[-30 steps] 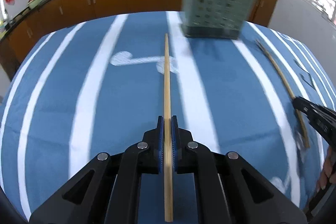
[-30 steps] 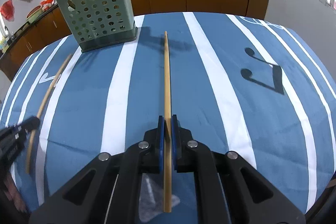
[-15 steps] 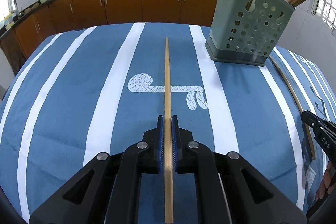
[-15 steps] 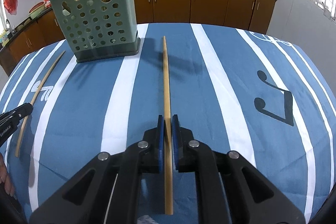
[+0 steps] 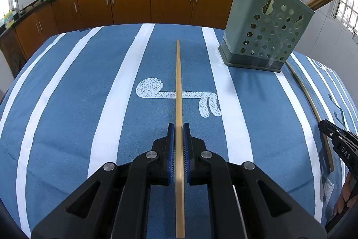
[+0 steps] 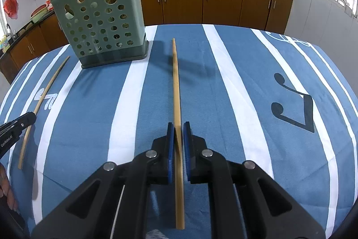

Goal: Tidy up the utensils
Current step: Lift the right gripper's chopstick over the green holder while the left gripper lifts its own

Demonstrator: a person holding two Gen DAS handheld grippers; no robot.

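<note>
left tool (image 5: 179, 129) pinching a chopstick (image 5: 178, 82) above desk (image 5: 67, 104) | right tool (image 6: 178, 128) pinching second chopstick (image 6: 175, 82) | green holder (image 5: 266, 37) upright at far side of desk, sticks inside | cabinets (image 5: 134, 1) behind

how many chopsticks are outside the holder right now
2: one chopstick in the left tongs, one in the right tongs. More stand in the holder; that count is unclear.

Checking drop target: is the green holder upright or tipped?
Upright: green holder sits flat on its base on the striped cloth, chopsticks standing out its open top.
</note>
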